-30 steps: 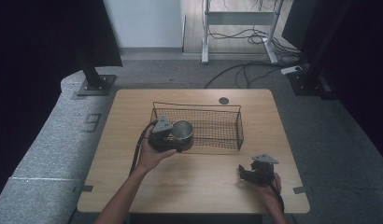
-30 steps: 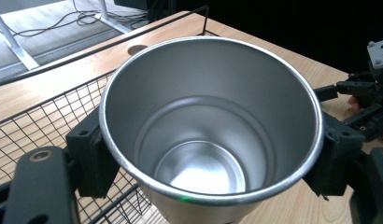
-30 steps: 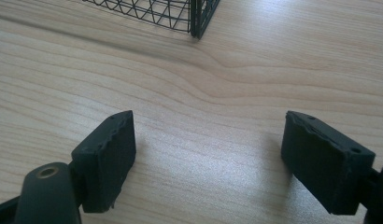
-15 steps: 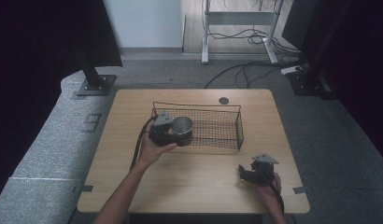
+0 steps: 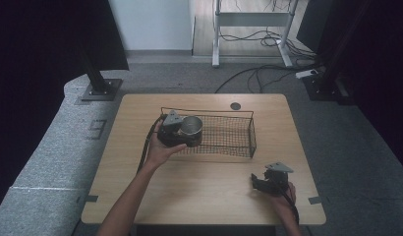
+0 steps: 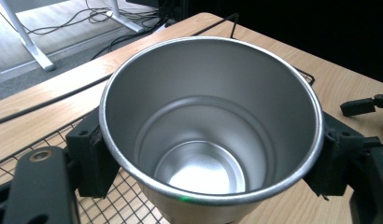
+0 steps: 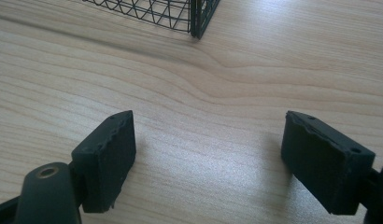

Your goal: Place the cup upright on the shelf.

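A shiny metal cup [image 5: 191,128] [image 6: 213,135] is held upright and empty over the left end of a black wire basket [image 5: 239,142]. My left gripper [image 5: 182,133] [image 6: 210,161] is shut on the cup, its black pads pressed on both sides just under the rim. Basket mesh [image 6: 119,205] shows below the cup. Near the table's front right, my right gripper [image 5: 257,183] [image 7: 206,161] rests low over bare wood, jaws wide open with nothing between them. A corner of the basket [image 7: 199,18] lies ahead of it.
The wooden table [image 5: 140,196] has a round cable grommet [image 5: 235,105] at its back edge. Grey carpet, stand bases and cables lie beyond the table. Bare wood stretches between the basket and the front edge.
The left gripper with the cup has shifted slightly farther over the basket's left end. The right gripper has stayed put.
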A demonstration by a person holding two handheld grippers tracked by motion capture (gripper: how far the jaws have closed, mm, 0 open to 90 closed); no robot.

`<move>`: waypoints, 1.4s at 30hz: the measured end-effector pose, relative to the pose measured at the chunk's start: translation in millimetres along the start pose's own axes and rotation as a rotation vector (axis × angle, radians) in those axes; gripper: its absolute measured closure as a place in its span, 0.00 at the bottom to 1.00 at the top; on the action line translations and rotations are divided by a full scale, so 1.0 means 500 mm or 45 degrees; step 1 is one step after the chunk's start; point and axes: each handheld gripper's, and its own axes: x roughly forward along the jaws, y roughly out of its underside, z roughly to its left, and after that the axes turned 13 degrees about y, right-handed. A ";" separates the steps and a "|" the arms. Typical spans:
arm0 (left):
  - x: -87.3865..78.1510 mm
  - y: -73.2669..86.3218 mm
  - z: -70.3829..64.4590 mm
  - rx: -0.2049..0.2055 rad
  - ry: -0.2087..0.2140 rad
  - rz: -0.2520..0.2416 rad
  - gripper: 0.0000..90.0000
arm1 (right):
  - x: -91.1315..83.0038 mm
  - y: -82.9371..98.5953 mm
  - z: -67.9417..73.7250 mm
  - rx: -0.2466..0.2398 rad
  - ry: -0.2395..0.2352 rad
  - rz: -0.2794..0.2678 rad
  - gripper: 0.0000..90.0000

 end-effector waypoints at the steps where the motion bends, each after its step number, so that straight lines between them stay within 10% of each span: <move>1: 0.000 0.000 0.000 0.000 0.000 0.000 0.21 | 0.000 0.000 0.000 0.000 0.000 0.000 0.20; 42: 0.073 -0.008 0.104 -0.081 0.001 0.061 0.21 | 0.000 0.000 0.000 -0.001 0.000 0.000 0.20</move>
